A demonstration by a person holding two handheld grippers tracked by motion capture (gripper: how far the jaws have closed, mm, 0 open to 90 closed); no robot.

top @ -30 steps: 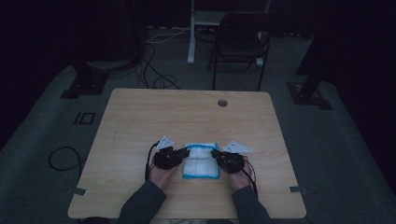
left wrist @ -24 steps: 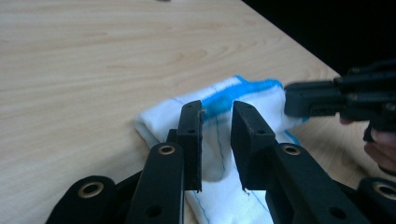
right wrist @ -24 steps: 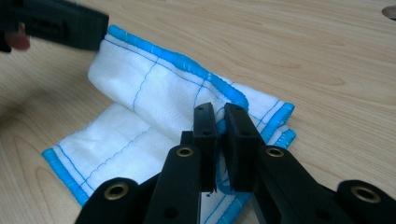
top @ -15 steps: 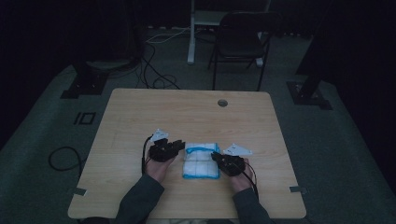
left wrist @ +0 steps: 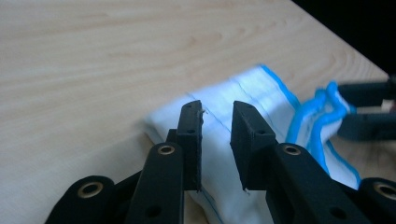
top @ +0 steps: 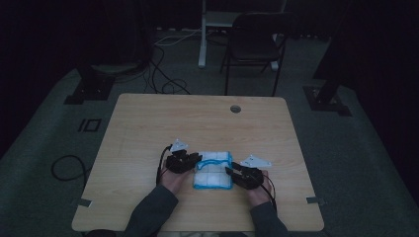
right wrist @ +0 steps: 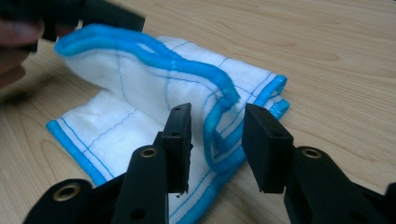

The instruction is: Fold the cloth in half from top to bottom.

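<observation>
A white cloth with a bright blue border lies partly folded near the table's front edge. My left gripper is at its left end. In the left gripper view that gripper hovers over the cloth with a clear gap between its jaws, pinching nothing. My right gripper is at the cloth's right end. Its jaws have just been opening. In the right gripper view they stand apart around a raised blue-edged fold of the cloth without pressing it.
The wooden table has a round cable hole near its far edge. A dark chair and a white post stand behind the table. Cables lie on the floor at the left.
Both hands have stayed nearly in place. The cloth between them looks narrower and more bunched than a second ago.
</observation>
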